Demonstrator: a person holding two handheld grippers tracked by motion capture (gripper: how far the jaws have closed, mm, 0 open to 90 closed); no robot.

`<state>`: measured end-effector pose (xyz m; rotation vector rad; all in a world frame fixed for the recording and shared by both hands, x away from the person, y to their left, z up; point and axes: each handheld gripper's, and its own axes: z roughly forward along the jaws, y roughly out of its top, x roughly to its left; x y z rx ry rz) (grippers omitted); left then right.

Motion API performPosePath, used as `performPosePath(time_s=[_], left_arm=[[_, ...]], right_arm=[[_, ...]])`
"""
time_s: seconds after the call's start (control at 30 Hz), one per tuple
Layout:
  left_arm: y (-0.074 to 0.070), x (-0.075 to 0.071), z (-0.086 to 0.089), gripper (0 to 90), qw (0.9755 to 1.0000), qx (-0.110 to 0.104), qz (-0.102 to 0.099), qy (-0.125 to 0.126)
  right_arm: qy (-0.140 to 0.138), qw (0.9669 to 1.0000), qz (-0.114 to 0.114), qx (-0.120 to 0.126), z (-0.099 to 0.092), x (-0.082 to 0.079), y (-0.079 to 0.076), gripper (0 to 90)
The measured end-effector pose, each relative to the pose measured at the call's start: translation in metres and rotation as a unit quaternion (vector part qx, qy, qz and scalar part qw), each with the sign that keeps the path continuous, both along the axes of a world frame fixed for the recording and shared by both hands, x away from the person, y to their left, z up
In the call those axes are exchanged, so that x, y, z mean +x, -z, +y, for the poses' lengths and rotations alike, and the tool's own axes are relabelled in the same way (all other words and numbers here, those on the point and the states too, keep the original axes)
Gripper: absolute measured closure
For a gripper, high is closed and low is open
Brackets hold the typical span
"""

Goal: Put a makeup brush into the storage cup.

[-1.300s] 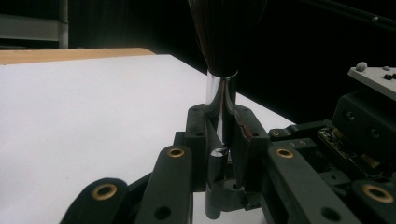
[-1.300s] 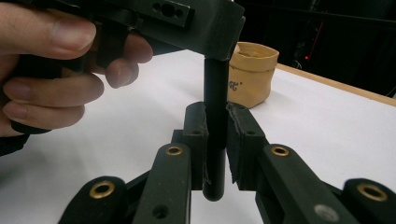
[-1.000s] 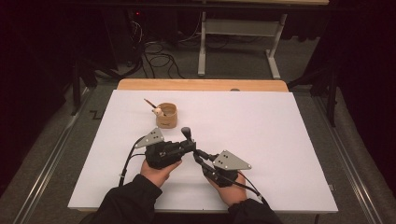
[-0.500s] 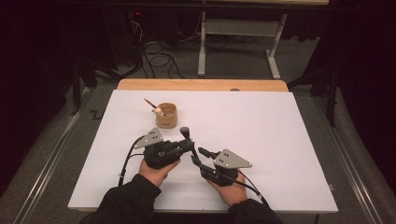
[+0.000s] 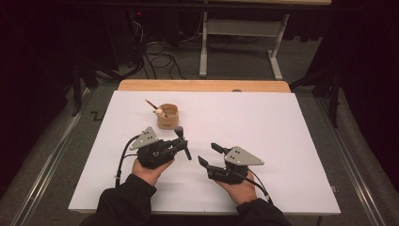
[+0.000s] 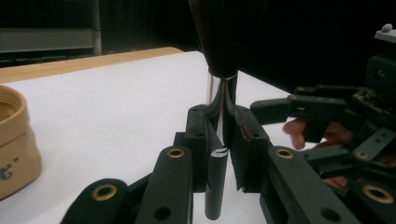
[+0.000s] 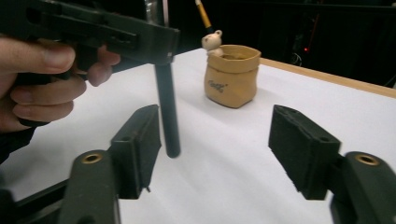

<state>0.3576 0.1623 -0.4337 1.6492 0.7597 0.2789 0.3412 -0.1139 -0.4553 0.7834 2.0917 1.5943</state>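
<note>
The brush (image 6: 218, 93) is clamped upright in the left gripper (image 5: 181, 147). The right gripper (image 5: 208, 154) has just been opened, and nothing is held in it. The brush is not yet put in the cup (image 5: 168, 116).

Brush handle (image 7: 167, 112) beside tan pot (image 7: 231, 75)

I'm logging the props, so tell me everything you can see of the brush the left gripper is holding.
The makeup brush has a dark bristle tuft on top, a shiny silver ferrule and a smooth black round handle. It stands nearly upright, clamped at mid-length between the pads of the left gripper, its handle end hanging free above the white table. Nothing else touches it.
</note>
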Motion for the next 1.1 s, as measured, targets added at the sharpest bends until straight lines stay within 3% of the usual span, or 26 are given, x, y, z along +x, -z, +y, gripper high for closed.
performPosePath(time_s=[0.37, 0.57, 0.83, 1.1], left_arm=[[-0.001, 0.005, 0.017, 78.0, 0.9992, 0.022, -0.008, -0.034], [-0.002, 0.007, 0.028, 78.1, 0.9979, 0.035, -0.014, -0.053], [-0.002, 0.009, 0.040, 78.0, 0.9959, 0.049, -0.017, -0.074], [-0.002, 0.010, 0.054, 78.0, 0.9945, 0.055, -0.016, -0.087]], right_arm=[[0.031, 0.9995, 0.003, 0.002, -0.025, 0.005, -0.008, 16.4], [0.048, 0.9988, 0.000, 0.004, -0.040, 0.006, -0.012, 13.9], [0.075, 0.9971, 0.010, -0.006, -0.053, 0.009, -0.010, 0.6], [0.090, 0.9959, 0.008, -0.005, -0.070, 0.008, -0.012, 0.5]])
